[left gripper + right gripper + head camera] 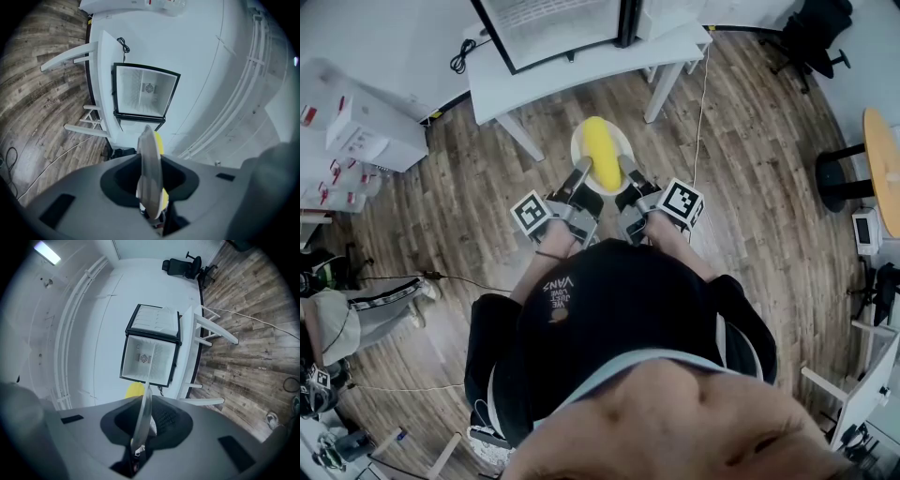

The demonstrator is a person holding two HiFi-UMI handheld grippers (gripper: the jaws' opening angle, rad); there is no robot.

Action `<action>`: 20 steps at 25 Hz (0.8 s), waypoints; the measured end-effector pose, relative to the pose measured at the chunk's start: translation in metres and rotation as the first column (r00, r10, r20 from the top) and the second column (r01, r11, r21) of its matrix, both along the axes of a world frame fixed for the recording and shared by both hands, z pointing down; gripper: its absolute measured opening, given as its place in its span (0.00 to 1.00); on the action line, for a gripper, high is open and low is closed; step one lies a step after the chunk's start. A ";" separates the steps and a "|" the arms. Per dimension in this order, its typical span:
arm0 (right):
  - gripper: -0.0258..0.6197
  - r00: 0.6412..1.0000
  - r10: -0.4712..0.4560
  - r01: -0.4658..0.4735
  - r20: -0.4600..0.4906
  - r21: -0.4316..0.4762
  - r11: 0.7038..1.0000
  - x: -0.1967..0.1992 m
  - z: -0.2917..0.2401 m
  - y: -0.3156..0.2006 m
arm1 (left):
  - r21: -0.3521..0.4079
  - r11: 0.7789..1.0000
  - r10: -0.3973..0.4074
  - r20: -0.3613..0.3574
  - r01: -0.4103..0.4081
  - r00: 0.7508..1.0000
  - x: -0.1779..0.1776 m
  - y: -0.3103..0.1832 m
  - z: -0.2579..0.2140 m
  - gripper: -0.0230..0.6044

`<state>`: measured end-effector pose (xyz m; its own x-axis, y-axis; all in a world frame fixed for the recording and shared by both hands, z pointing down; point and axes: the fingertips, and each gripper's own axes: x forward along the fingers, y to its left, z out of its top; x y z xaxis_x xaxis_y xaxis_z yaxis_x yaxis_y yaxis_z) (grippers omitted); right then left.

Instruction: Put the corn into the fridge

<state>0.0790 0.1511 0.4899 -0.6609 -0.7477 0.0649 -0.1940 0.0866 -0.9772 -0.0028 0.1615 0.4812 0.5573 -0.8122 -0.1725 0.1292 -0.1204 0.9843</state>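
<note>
Yellow corn (600, 150) lies lengthwise on a white plate (578, 141) in the head view, and the plate is carried in the air in front of the person. The left gripper (579, 176) clamps the plate's rim on one side and the right gripper (630, 173) clamps the opposite side, so the corn sits between the two claws without touching either. Beyond them, over the wooden floor (750, 187), stands a white table (581, 70) bearing a black-framed fridge (553, 28).

From the left gripper view the plate is seen edge-on, its rim pinched between the jaws. A strip of the corn peeks out just behind the plate. The fridge on the table faces the claw, well apart from it. Its door is open, and inside are white walls and a small round fan at the back.

From the right gripper view the jaws are likewise clenched on the thin edge of the plate. The corn shows as a yellow bump just beside it, between the claw and the open fridge cavity.
</note>
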 end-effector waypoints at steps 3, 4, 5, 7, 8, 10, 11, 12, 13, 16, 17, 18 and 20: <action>0.10 1.000 0.006 -0.006 0.012 0.006 1.000 -0.006 -0.004 -0.004 | 0.002 1.000 0.008 -0.002 -0.008 1.000 -0.005 -0.005 -0.001 0.20; 0.09 1.000 0.008 -0.008 0.012 0.006 1.000 -0.007 -0.004 -0.004 | 0.003 1.000 0.010 -0.002 -0.010 1.000 -0.005 -0.005 0.000 0.20; 0.09 1.000 0.011 -0.011 0.009 0.004 1.000 -0.007 -0.003 -0.004 | 0.005 1.000 0.012 -0.003 -0.012 1.000 -0.006 -0.005 0.000 0.20; 0.10 1.000 0.018 -0.018 0.000 0.005 1.000 -0.006 -0.001 -0.004 | 0.006 1.000 0.019 -0.005 -0.019 1.000 -0.006 -0.006 0.002 0.20; 0.09 1.000 0.021 -0.021 0.003 0.008 1.000 -0.006 -0.001 -0.004 | 0.007 1.000 0.024 -0.005 -0.024 1.000 -0.006 -0.006 0.002 0.20; 0.10 1.000 0.029 -0.029 -0.001 0.007 1.000 -0.005 0.001 -0.003 | 0.008 0.999 0.033 -0.005 -0.033 0.999 -0.005 -0.006 0.002 0.20; 0.10 0.999 0.034 -0.034 -0.009 0.004 0.999 -0.003 0.003 -0.003 | 0.007 0.999 0.036 -0.005 -0.036 0.999 -0.004 -0.006 0.003 0.20; 0.10 0.999 0.039 -0.039 -0.009 0.002 0.999 -0.003 0.004 -0.003 | 0.007 0.999 0.040 -0.004 -0.040 0.999 -0.004 -0.006 0.003 0.20; 0.10 0.999 0.043 -0.043 -0.002 0.002 0.999 -0.004 0.004 -0.003 | 0.006 0.999 0.044 -0.002 -0.044 0.999 -0.005 -0.007 0.004 0.20; 0.10 0.998 0.058 -0.058 0.001 -0.007 0.998 -0.005 0.007 -0.003 | 0.002 0.998 0.055 0.001 -0.055 0.998 -0.006 -0.008 0.007 0.20; 0.10 0.998 0.062 -0.062 -0.008 -0.009 0.998 -0.005 0.009 -0.002 | 0.001 0.998 0.060 0.000 -0.060 0.998 -0.006 -0.008 0.008 0.20; 0.10 0.998 0.066 -0.066 -0.019 -0.012 0.998 -0.006 0.011 -0.001 | 0.000 0.998 0.065 -0.001 -0.065 0.998 -0.007 -0.007 0.008 0.20; 0.10 0.997 0.068 -0.069 -0.022 -0.012 0.998 -0.008 0.011 -0.001 | 0.000 0.998 0.070 -0.002 -0.070 0.998 -0.010 -0.008 0.009 0.20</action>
